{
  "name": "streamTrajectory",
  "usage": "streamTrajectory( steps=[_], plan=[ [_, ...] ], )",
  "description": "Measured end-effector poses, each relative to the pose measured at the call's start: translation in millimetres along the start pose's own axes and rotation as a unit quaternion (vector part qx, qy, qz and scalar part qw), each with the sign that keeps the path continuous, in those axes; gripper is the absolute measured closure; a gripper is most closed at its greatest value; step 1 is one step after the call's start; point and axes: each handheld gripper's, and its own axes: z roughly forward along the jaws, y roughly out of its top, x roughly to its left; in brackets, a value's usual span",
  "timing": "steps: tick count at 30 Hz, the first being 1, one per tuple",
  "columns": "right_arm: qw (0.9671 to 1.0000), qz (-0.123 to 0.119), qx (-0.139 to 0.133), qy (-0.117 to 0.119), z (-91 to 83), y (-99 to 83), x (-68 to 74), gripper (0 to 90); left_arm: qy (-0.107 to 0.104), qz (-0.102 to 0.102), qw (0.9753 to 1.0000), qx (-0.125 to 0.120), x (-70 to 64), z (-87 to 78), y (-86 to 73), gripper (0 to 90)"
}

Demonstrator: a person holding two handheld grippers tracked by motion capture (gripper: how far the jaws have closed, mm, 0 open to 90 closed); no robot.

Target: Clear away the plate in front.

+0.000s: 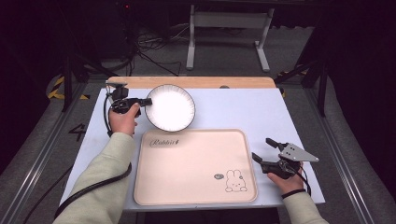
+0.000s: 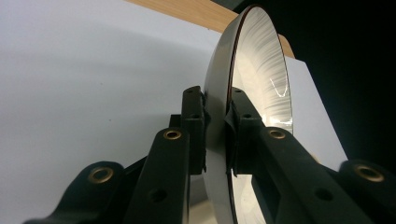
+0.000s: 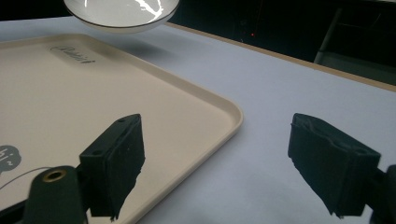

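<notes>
We've got left gripper (image 1: 144,101) jaws clamped on the plate (image 1: 170,107) rim for carrying to the tray (image 1: 196,165); right gripper (image 1: 265,150) jaws apart, idle at table's right edge.

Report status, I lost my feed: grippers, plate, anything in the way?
Left gripper shut on plate rim, plate lifted off table. Right gripper open, empty, beside tray. Tray bare, nothing in the way.
</notes>
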Motion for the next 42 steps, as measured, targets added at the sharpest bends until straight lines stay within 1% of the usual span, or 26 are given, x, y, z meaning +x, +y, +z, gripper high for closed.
streamTrajectory(
  steps=[2,6,8,9,11,13,15,17,18,21,23,24,25,28,30,32,33,34,37,39,40,42],
  plan=[
    [1.0000,0.000,0.000,0.000,0.1,0.0,0.0,19.0,-0.006,0.005,1.0000,0.002,-2.0,-3.1,-1.2,79.9],
    [1.0000,-0.001,0.001,0.000,-0.1,0.1,0.2,19.0,-0.015,0.004,0.9999,0.001,-4.2,-9.5,-6.3,79.8],
    [1.0000,-0.002,0.001,-0.001,0.1,0.1,0.2,19.0,-0.022,0.009,0.9997,0.001,-4.7,-13.5,-9.7,79.8],
    [1.0000,-0.003,0.001,-0.001,0.1,0.2,0.3,19.0,-0.025,0.006,0.9997,0.001,-5.4,-14.8,-11.2,79.8],
    [1.0000,-0.003,0.002,-0.001,0.2,0.2,0.4,19.0,-0.036,0.007,0.9993,0.003,-6.4,-18.7,-15.2,79.9],
    [1.0000,-0.003,0.002,-0.001,0.4,0.2,0.6,19.0,-0.043,0.007,0.9990,0.002,-7.5,-20.6,-18.0,79.8],
    [1.0000,-0.004,0.002,-0.001,0.6,0.2,0.5,19.0,-0.047,0.009,0.9988,0.000,-8.8,-22.1,-20.4,79.8],
    [1.0000,-0.004,0.003,-0.001,0.6,0.2,0.6,19.0,-0.056,0.022,0.9982,-0.003,-13.2,-26.5,-25.8,79.7],
    [1.0000,-0.004,0.003,-0.001,0.6,0.2,0.6,19.0,-0.056,0.022,0.9982,-0.003,-13.2,-26.5,-25.8,79.8],
    [1.0000,-0.004,0.003,-0.001,0.6,0.2,0.7,19.0,-0.071,0.031,0.9970,-0.002,-18.6,-30.4,-30.9,79.9],
    [1.0000,-0.004,0.003,-0.001,0.6,0.3,0.7,19.1,-0.084,0.034,0.9959,0.002,-23.3,-32.4,-34.7,80.0],
    [1.0000,-0.004,0.003,-0.001,0.6,0.3,0.8,19.1,-0.088,0.035,0.9955,0.003,-25.3,-33.0,-36.0,80.0],
    [1.0000,-0.004,0.003,-0.001,0.6,0.3,0.8,19.1,-0.089,0.041,0.9952,0.004,-27.7,-33.9,-37.6,80.0],
    [1.0000,-0.005,0.004,-0.001,0.7,0.3,1.0,19.1,-0.095,0.051,0.9941,0.003,-34.6,-36.9,-42.7,79.9],
    [1.0000,-0.005,0.004,-0.001,0.7,0.3,1.0,19.1,-0.104,0.051,0.9933,0.003,-37.6,-38.0,-46.3,79.9],
    [1.0000,-0.005,0.004,-0.001,0.7,0.3,1.0,19.1,-0.105,0.053,0.9930,0.002,-38.2,-38.3,-47.6,80.0],
    [1.0000,-0.005,0.004,-0.001,0.7,0.3,0.9,19.1,-0.113,0.050,0.9923,0.003,-40.5,-38.9,-52.1,80.0],
    [1.0000,-0.005,0.004,-0.001,0.7,0.3,0.9,19.1,-0.113,0.050,0.9923,0.003,-40.5,-38.9,-52.1,80.0],
    [1.0000,-0.006,0.004,-0.001,0.6,0.3,1.0,19.1,-0.132,0.043,0.9902,0.011,-41.7,-36.3,-59.8,79.8],
    [1.0000,-0.006,0.004,-0.001,0.7,0.3,1.0,19.1,-0.135,0.042,0.9898,0.015,-41.3,-35.5,-61.4,79.8],
    [1.0000,-0.006,0.004,-0.001,0.6,0.3,1.1,19.1,-0.140,0.037,0.9893,0.018,-41.4,-34.5,-63.5,79.9],
    [1.0000,-0.006,0.004,-0.001,0.7,0.3,1.1,19.1,-0.142,0.041,0.9888,0.020,-42.0,-33.5,-67.3,79.8]
  ],
)
